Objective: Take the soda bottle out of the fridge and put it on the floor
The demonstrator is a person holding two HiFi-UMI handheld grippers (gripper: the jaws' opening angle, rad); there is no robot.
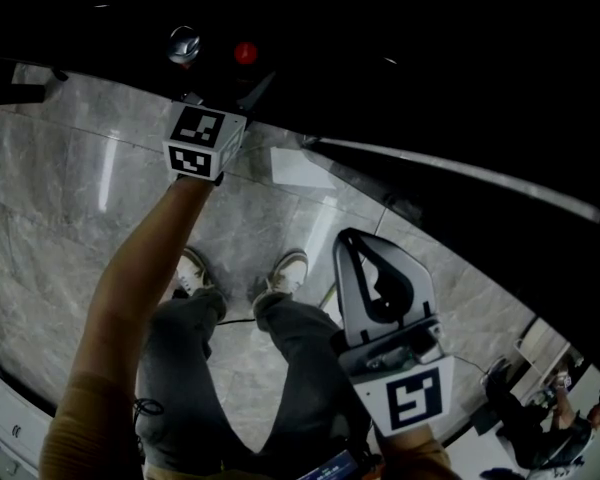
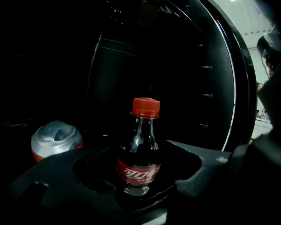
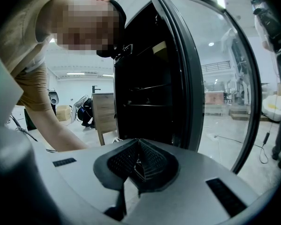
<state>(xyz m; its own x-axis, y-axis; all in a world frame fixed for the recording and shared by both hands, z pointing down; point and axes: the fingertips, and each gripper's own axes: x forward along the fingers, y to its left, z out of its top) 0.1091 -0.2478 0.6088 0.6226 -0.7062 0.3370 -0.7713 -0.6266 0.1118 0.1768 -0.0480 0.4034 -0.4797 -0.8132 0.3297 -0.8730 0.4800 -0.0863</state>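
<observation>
Glossy grey marble floor (image 1: pixel 50 208); black fridge (image 3: pixel 140 78), glass door (image 3: pixel 215 78) open.

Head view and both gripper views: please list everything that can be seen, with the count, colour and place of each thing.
soda bottle: one, dark drink with red cap and label, upright inside the fridge
can: one, silver top and red body, in the fridge beside the bottle
fridge: one, black, dark inside
fridge door: one, black frame with glass, standing open
floor: one, grey marble, under the person
wooden cabinet: one, light brown, in the background beside the fridge
seated person: one, dark clothes, far corner of the head view
shoes: two, white, on the floor
left gripper: one, dark, jaws apart on either side of the bottle
right gripper: one, grey, jaws together, empty, outside the fridge
</observation>
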